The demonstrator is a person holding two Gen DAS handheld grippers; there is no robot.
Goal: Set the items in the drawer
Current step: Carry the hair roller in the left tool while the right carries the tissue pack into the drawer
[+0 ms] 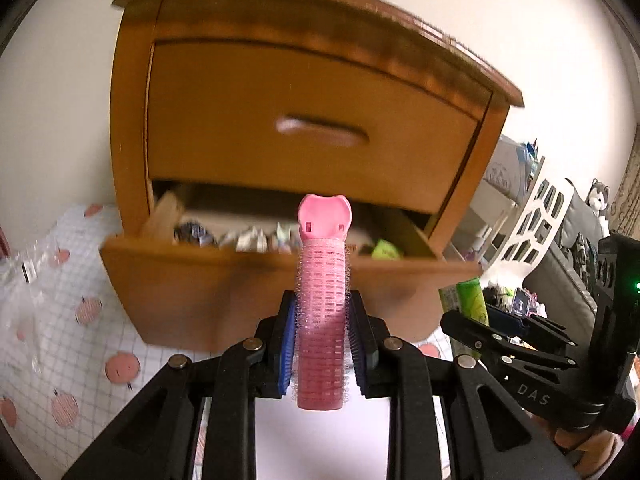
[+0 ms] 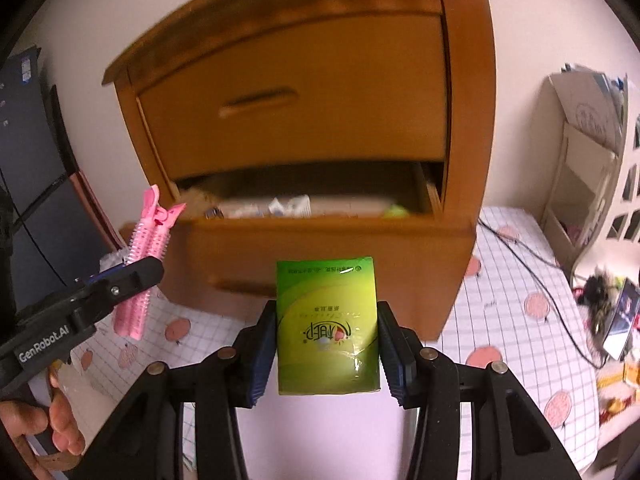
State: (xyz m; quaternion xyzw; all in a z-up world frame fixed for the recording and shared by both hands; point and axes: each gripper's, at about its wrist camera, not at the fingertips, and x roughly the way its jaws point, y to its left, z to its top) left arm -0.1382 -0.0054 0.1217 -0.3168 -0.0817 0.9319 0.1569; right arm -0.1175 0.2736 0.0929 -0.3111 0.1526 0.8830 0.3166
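On the checked cloth with peach prints (image 2: 532, 264) stands a small wooden cabinet (image 1: 280, 12); its upper drawer (image 1: 312, 120) is closed, while the lower drawer (image 1: 256, 276) is pulled out, with small packets lying inside. Just in front of it, the left gripper (image 1: 322, 320) pinches a pink hair-roller clip (image 1: 323, 304) between its blue pads, the clip's flat end aimed towards the open drawer. Beside it, the right gripper (image 2: 327, 344) clamps a green box (image 2: 327, 324) from both sides, its printing upside down. A hand (image 2: 60, 424) grips the left tool's handle.
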